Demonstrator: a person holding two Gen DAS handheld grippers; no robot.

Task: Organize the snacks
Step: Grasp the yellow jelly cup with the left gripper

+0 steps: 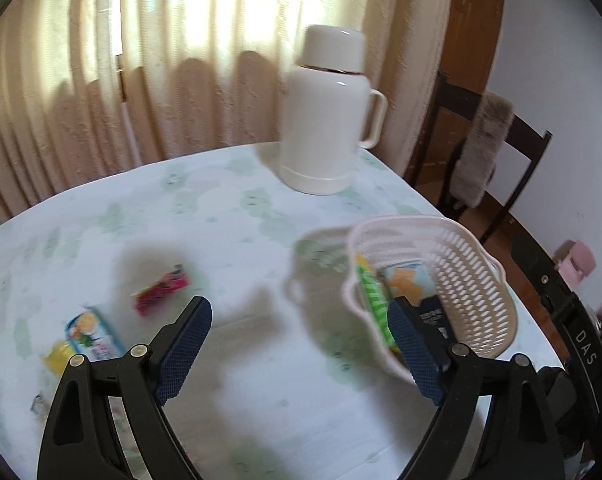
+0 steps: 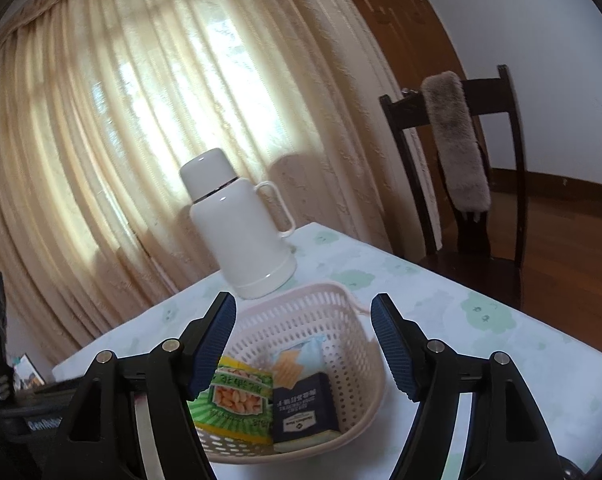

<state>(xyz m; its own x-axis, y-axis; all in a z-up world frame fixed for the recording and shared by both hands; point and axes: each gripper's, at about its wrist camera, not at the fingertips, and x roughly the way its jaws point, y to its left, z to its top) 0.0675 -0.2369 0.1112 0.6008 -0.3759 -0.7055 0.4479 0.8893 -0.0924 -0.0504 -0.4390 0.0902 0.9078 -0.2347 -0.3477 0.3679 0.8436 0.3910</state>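
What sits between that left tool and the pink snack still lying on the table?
Nothing visible. The left tool is open and empty, and only bare tablecloth lies between it and the pink snack. The basket stands off to the other side, its top open.

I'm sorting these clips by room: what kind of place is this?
Probably a home dining room: a table under a green-patterned white tablecloth, a dark wooden chair, beige pleated window curtains.
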